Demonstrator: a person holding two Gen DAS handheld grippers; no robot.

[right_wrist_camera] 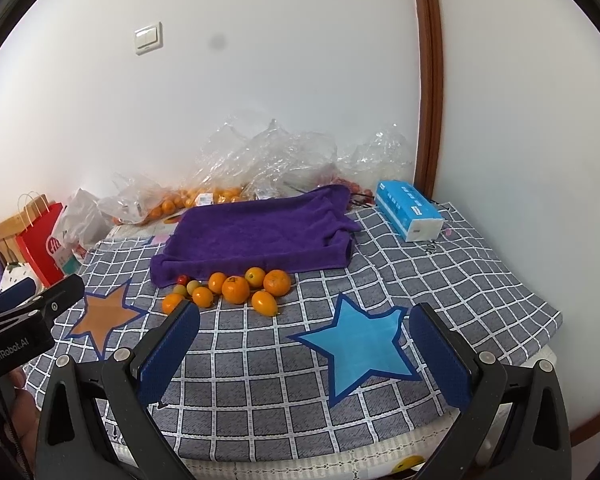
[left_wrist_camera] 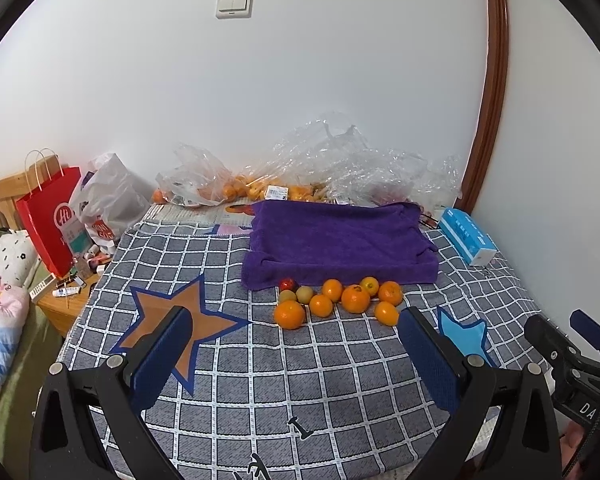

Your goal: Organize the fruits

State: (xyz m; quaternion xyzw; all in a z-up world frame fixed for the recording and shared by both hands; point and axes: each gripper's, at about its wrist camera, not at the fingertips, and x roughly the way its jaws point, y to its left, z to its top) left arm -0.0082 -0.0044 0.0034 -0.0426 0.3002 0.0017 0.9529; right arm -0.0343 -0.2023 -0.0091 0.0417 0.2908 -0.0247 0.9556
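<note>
Left gripper (left_wrist_camera: 296, 330) wide open, empty, hovering over the checked cloth (left_wrist_camera: 260, 380) on the desk. Right gripper (right_wrist_camera: 306, 328) likewise wide open, nothing held. Fruit cluster (left_wrist_camera: 340, 300) sits on cloth just before purple towel (left_wrist_camera: 336, 240). Bagged oranges (left_wrist_camera: 236, 190) behind, by the wall.

Even, soft indoor light, faint shadows. Heavy fisheye bending with black vignette corners. Grey smudge on white wall (right_wrist_camera: 216, 42), right view. Centre sharp.
</note>
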